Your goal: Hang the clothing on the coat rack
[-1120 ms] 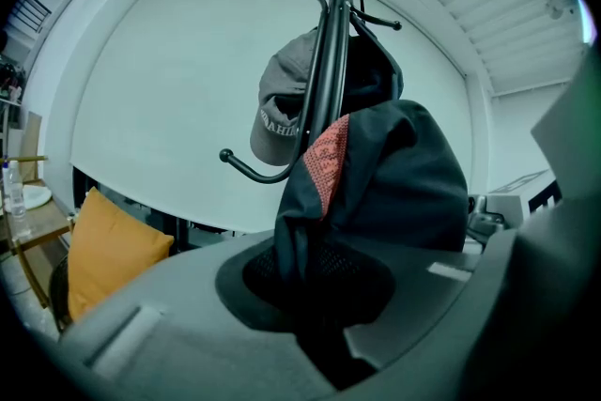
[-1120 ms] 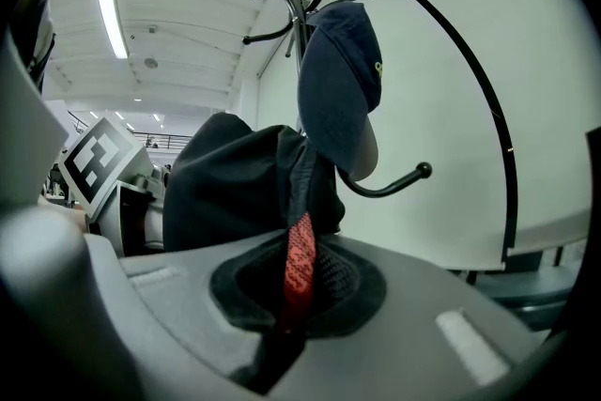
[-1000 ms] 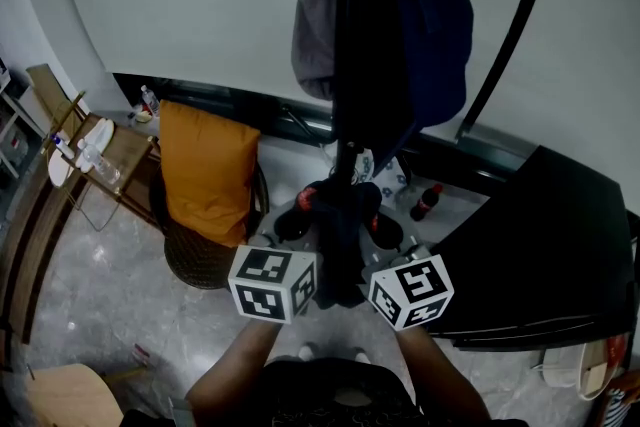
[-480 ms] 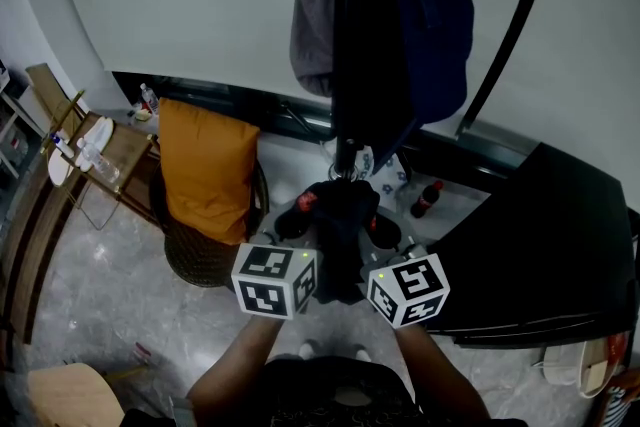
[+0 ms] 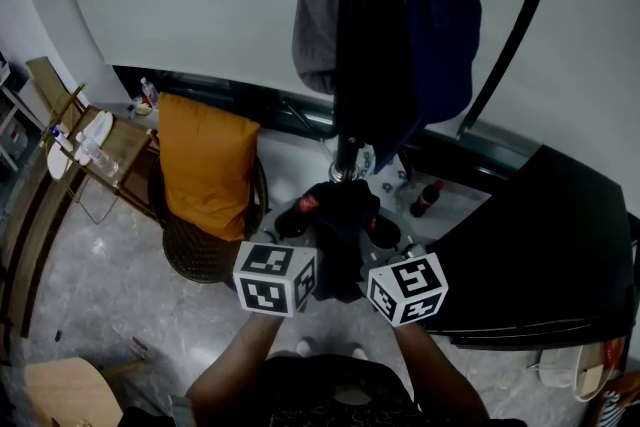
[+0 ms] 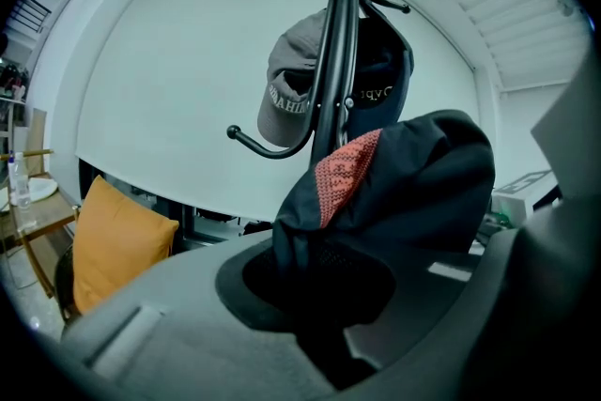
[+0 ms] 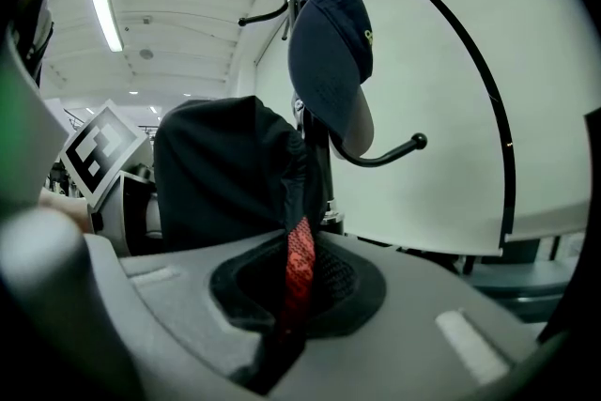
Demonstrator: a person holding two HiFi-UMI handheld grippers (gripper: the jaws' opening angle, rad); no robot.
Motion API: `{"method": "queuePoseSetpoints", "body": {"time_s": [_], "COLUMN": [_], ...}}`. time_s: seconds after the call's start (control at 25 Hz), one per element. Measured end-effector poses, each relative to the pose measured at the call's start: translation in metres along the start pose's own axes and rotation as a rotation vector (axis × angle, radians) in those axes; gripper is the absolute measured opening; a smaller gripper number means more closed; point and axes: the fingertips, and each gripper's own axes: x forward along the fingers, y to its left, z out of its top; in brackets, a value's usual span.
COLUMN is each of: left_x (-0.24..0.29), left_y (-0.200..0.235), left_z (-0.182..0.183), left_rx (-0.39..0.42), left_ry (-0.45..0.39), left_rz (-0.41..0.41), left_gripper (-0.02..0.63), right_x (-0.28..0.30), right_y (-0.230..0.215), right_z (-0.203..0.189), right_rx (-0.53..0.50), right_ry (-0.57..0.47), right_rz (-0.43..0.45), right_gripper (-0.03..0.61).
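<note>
A black garment with red knit trim (image 5: 338, 235) hangs bunched between my two grippers, just in front of the black coat rack pole (image 5: 357, 45). My left gripper (image 5: 300, 215) is shut on the garment (image 6: 394, 192), its red trim showing above the jaws. My right gripper (image 5: 372, 225) is shut on the same garment (image 7: 235, 192), with a red strip running down into the jaws. The coat rack (image 6: 336, 80) rises behind, with a grey cap (image 6: 291, 94) and a navy cap (image 7: 329, 61) hung on its hooks. One curved hook (image 7: 394, 150) sticks out bare.
An orange cushion (image 5: 208, 170) leans on a dark round chair at the left. A wooden side table (image 5: 95, 160) holds white items and a bottle. A dark bottle (image 5: 424, 199) stands on the floor by the rack base. A black cabinet top (image 5: 545, 245) fills the right.
The garment and both grippers have risen slightly toward the rack pole; both holds are unchanged.
</note>
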Motion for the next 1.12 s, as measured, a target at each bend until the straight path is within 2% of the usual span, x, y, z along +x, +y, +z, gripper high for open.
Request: {"method": "queuePoseSetpoints", "body": {"time_s": [1.12], "left_x": [-0.007], "left_y": [0.001], "left_z": [-0.032], "left_rx": [-0.032], "left_ry": [0.055], "left_rz": [0.054], "left_gripper": [0.032], "right_x": [-0.007], "right_y": [0.000], "right_z": [-0.031], "right_rx": [0.021], "right_ry": [0.055], "right_rz": [0.029], "right_gripper": [0.015]}}
